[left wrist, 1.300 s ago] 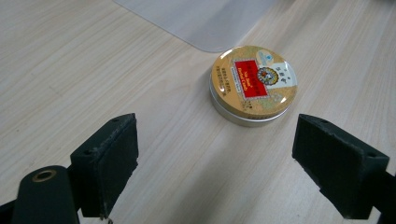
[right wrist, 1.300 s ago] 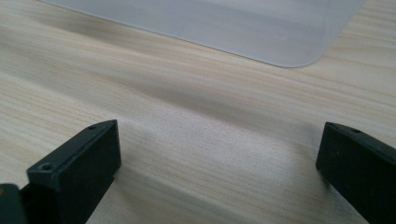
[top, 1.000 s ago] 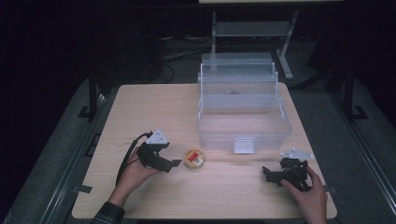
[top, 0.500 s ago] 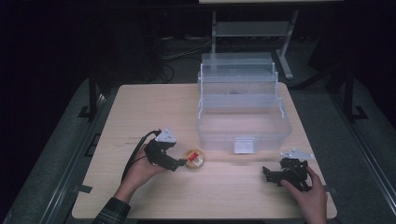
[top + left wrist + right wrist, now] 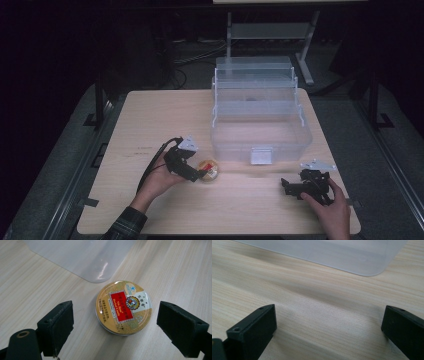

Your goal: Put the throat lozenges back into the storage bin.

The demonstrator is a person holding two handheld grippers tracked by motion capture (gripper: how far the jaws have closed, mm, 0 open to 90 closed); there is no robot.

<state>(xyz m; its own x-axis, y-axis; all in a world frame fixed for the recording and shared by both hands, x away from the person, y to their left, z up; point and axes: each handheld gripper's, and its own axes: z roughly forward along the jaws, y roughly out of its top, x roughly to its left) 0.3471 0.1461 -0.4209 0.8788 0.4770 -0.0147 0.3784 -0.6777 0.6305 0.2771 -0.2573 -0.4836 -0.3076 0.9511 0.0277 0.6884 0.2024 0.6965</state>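
Note:
A small round gold tin [image 5: 123, 307] with a red label lies flat on the wooden table [image 5: 150, 115], also seen as the tin [image 5: 208, 170] near the front left corner of a clear plastic box [image 5: 260, 132]. My left gripper [image 5: 200, 174] is open, its jaws standing on either side of the tin without touching it; in the left gripper view the gripper [image 5: 122, 327] frames the tin. My right gripper [image 5: 286, 188] rests open on the table at the front right, and in its own view the gripper [image 5: 328, 330] has bare wood between its jaws.
The clear tiered box stands open at the table's back right, its latch [image 5: 261, 156] facing the front. Its rounded corner [image 5: 96, 277] lies just beyond the tin, and its edge [image 5: 367, 267] shows ahead of the right gripper. A metal stand [image 5: 270, 30] is behind the table.
My left gripper has moved right toward the tin until its open jaws flank it. The right gripper has stayed put.

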